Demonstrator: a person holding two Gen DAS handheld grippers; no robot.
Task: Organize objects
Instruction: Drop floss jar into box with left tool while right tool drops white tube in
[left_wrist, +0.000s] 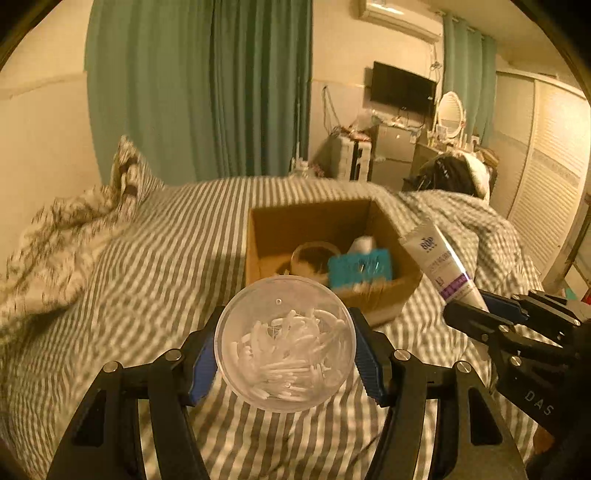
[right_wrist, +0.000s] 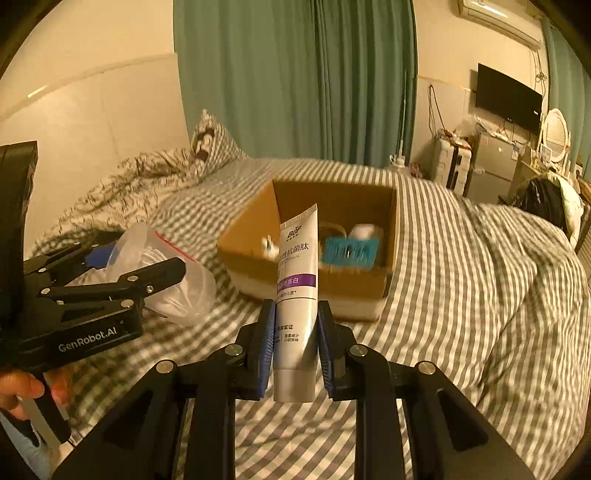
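I have both loads in the air over the striped bed cover (left_wrist: 155, 236), so I judge this to be the carry step, with the drop into the cardboard box (left_wrist: 380, 291) next. My left gripper (left_wrist: 284, 343) is clamped across a clear round tub of cotton swabs (left_wrist: 286, 343), its blue pads (left_wrist: 202, 363) pressed to either side, and the box lies just ahead of it and slightly to the right. My right gripper (right_wrist: 295, 332) is closed on a white toothpaste tube (right_wrist: 297, 295) with a purple band, held upright, the box straight ahead beyond the tube's top. Next, I think each gripper must go forward over the open box, lower, and let go clear of what already lies inside. The left view looks down into the tub and shows a teal packet (left_wrist: 360, 267) and a round jar (left_wrist: 312, 258) in the box. The right view shows the tub from the side, and my hand (right_wrist: 26, 387) on the left handle.
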